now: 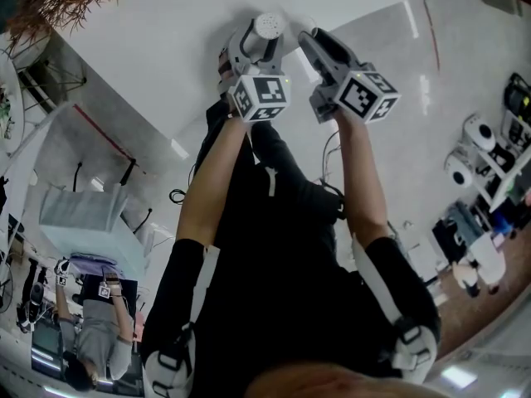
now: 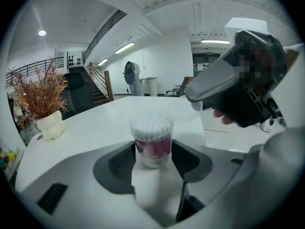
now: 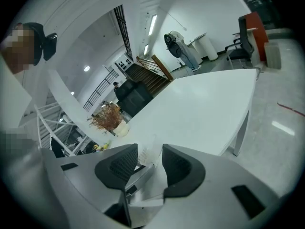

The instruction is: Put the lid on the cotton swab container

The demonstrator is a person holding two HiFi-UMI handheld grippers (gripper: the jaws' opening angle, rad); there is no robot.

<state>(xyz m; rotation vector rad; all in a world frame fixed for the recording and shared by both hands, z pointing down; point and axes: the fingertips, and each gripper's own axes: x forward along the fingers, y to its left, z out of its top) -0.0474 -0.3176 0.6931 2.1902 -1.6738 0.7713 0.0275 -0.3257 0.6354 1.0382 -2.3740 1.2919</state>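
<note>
A clear cotton swab container with a pink label, packed with white swabs and without a lid, sits upright between the pads of my left gripper, which press on both its sides. From the head view its white top shows above the left gripper, over the white table. My right gripper is just to the right of it. It grips a clear round lid, held beside and slightly above the container's mouth. In the right gripper view that lid shows faintly between the pads.
A dried plant in a white vase stands at the table's left end, also visible as the plant in the right gripper view. A red-backed office chair stands beyond the table. People and white machines are on the floor around.
</note>
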